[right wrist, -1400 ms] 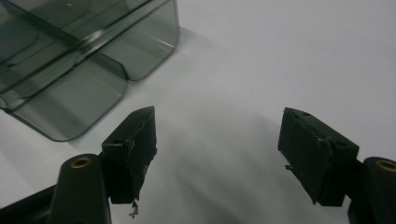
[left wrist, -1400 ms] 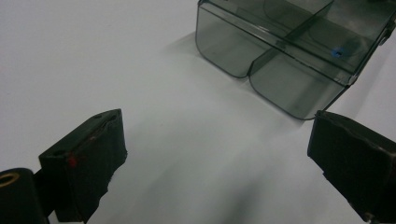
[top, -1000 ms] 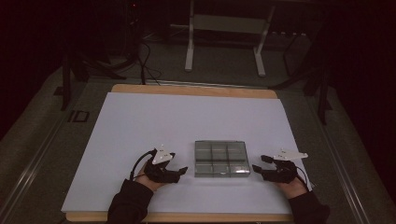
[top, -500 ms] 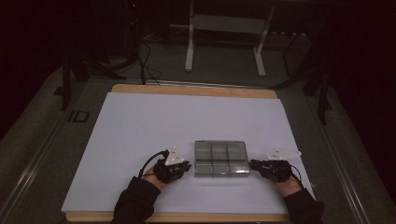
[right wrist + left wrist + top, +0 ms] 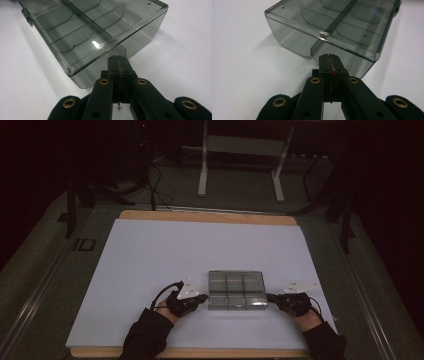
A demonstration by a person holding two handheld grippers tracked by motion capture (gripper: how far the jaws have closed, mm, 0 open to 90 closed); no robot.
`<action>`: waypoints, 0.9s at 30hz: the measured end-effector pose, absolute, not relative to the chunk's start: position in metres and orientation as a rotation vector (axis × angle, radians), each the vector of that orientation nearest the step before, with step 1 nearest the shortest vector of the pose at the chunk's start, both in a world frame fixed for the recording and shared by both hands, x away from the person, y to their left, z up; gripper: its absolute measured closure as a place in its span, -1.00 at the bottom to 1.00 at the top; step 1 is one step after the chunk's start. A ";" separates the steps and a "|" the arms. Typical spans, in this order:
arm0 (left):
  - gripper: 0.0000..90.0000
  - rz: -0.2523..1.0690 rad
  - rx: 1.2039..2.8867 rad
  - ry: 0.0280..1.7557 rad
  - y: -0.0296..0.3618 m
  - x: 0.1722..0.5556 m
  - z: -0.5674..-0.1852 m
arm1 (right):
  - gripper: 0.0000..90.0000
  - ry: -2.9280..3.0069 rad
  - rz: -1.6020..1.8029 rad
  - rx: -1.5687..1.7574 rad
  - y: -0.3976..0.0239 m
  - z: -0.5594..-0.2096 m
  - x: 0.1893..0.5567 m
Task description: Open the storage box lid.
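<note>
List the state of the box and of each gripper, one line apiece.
Smoky clear plastic compartment box: lid closed, flat on the white table sheet, compartments look empty.
Left gripper: jaws shut, holding nothing, tips at the box's side.
Right gripper: jaws shut, holding nothing, tips at the opposite side.

Glossy smoky clear-plastic box [image 5: 337,27] on a smooth matt white sheet [image 5: 165,255].

Dim, murky overhead view; brighter close-ups, soft glare on plastic.

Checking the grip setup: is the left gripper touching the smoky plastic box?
Cannot tell. In the left gripper view the left gripper, jaws shut, overlaps the box wall, no gap or contact plain.
</note>
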State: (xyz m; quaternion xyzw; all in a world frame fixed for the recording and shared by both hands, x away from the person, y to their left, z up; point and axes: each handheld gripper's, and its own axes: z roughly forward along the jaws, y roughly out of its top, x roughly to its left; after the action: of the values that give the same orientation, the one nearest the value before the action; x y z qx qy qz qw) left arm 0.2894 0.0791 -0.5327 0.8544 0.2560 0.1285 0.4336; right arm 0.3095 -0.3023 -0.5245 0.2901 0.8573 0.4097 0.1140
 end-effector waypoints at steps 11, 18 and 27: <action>1.00 0.326 2.111 0.637 0.079 0.290 -0.526 | 1.00 2.495 1.224 0.851 -0.303 -0.518 0.310; 1.00 0.332 2.101 0.630 0.079 0.289 -0.524 | 1.00 2.486 1.241 0.850 -0.303 -0.514 0.310; 1.00 0.368 2.082 0.632 0.076 0.290 -0.520 | 1.00 2.480 1.263 0.843 -0.302 -0.512 0.310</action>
State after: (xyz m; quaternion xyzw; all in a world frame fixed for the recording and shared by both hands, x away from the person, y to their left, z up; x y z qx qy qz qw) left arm 0.2900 0.0758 -0.5203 0.8424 0.2555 0.1489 0.4505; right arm 0.3105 -0.3019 -0.5118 0.2880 0.8469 0.4315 0.1165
